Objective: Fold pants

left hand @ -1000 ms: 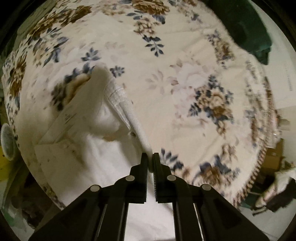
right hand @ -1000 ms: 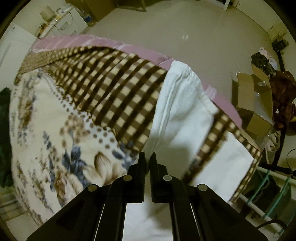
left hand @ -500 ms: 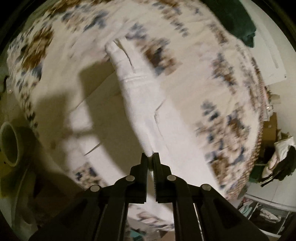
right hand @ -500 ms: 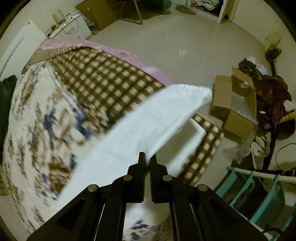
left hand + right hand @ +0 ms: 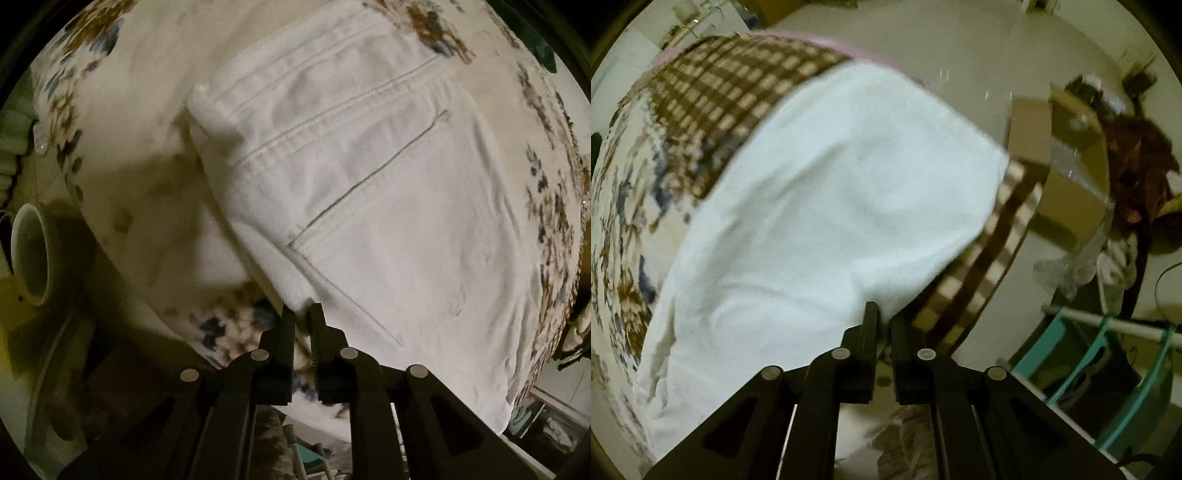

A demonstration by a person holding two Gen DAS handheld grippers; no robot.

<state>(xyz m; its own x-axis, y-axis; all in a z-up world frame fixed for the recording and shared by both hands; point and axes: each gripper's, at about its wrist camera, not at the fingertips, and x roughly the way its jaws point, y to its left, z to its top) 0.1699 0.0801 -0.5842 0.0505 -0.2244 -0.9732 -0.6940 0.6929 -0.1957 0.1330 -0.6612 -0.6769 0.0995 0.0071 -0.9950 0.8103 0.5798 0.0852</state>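
The white pants (image 5: 369, 192) lie flat on the floral bedspread (image 5: 122, 92), waistband seams and a back pocket facing up. My left gripper (image 5: 302, 314) points down at their near edge; its jaws are opening by a narrow gap with the cloth's corner still between the tips. In the right wrist view the pants (image 5: 831, 206) spread as a smooth white sheet over the bed's brown checked border (image 5: 720, 96). My right gripper (image 5: 882, 314) is at their near corner, jaws opening, the cloth's edge resting against the left finger and not pinched.
A round white cup-like vessel (image 5: 29, 254) sits beside the bed on the left. A dark green garment (image 5: 543, 51) lies at the bed's far corner. Off the bed's edge are a cardboard box (image 5: 1067, 173), a teal rack (image 5: 1108, 369) and bare floor (image 5: 942, 44).
Both grippers swung across and down with the lifted pants, which now lie spread on the bed. Both pairs of jaws, pinched tight before, now show a gap, wider on the right.
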